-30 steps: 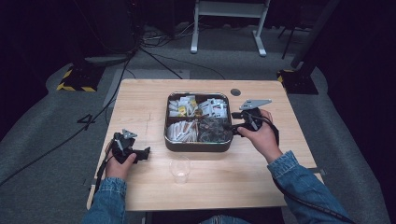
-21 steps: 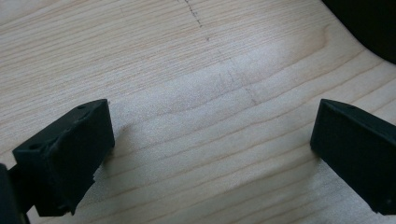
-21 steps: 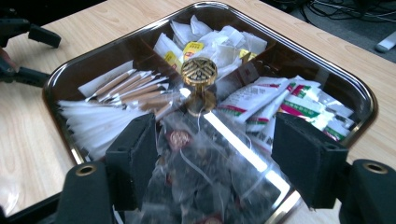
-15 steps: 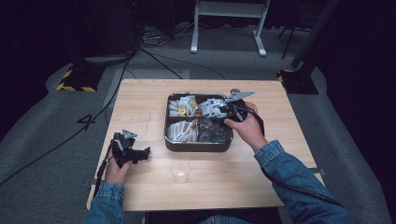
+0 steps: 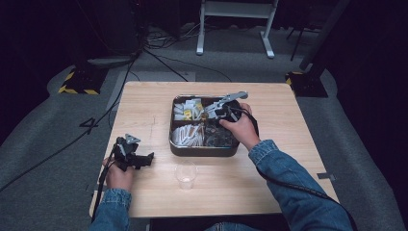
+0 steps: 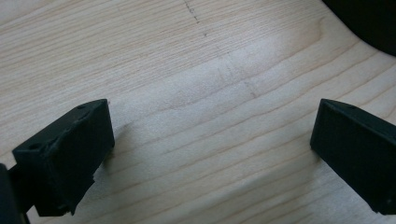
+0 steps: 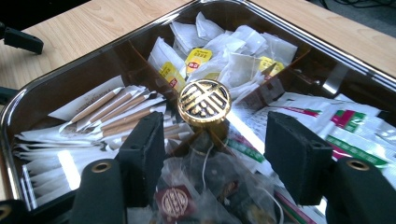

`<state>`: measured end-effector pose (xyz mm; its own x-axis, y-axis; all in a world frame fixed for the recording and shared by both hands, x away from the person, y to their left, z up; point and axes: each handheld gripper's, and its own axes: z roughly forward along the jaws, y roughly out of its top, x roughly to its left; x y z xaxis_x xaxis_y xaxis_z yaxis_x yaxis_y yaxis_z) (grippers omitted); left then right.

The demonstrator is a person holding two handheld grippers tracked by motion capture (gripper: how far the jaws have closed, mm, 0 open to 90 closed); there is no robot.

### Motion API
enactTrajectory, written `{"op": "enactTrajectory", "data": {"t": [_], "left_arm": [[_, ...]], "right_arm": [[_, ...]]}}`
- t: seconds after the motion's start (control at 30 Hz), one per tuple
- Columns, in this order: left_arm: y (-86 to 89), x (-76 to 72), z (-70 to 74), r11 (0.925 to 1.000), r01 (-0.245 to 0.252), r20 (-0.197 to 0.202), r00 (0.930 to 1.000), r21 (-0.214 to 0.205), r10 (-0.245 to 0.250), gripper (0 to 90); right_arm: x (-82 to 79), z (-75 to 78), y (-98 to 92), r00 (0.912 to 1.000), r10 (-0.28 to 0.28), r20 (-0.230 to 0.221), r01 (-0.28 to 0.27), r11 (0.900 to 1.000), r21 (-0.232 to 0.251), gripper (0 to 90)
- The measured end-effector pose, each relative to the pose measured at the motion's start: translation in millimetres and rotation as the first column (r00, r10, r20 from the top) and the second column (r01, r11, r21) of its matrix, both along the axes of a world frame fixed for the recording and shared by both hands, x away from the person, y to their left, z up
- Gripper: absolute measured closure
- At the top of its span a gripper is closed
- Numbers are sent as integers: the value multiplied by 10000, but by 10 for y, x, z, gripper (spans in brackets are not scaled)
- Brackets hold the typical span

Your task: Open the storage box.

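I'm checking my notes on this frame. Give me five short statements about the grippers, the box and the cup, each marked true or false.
1. The right gripper is open above the gold knob. True.
2. The left gripper grips the plastic cup. False: it is open over bare table.
3. The cup stands inside the box. False: it stands on the table beside it.
4. The box holds tea bags. True.
5. The cup lies on its side. False: it is upright.
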<state>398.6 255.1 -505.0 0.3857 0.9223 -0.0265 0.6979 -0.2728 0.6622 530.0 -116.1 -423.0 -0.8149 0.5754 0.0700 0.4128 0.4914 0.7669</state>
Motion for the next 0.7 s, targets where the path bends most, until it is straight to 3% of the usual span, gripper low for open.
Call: {"op": "enactTrajectory", "data": {"t": [0.13, 0.47, 0.57, 0.7], "left_arm": [[1, 15, 0, 9993, -368, 17, 9993, 21, 368, 0], [-13, 12, 1, 9986, -521, 0, 9986, 34, 521, 0], [-14, 14, 1, 9986, -525, 2, 9986, 37, 525, 0], [-14, 17, 2, 9987, -509, -19, 9987, 48, 509, 0]], "right_arm": [[38, -61, 80, 10000, 20, -51, -21, 9999, -125, 421], [96, -125, 200, 9998, 18, -201, -24, 9995, -310, 459], [99, -132, 216, 9998, 7, -207, -13, 9996, -264, 554], [86, -158, 247, 10000, -23, -91, 21, 9996, -266, 568]]}}
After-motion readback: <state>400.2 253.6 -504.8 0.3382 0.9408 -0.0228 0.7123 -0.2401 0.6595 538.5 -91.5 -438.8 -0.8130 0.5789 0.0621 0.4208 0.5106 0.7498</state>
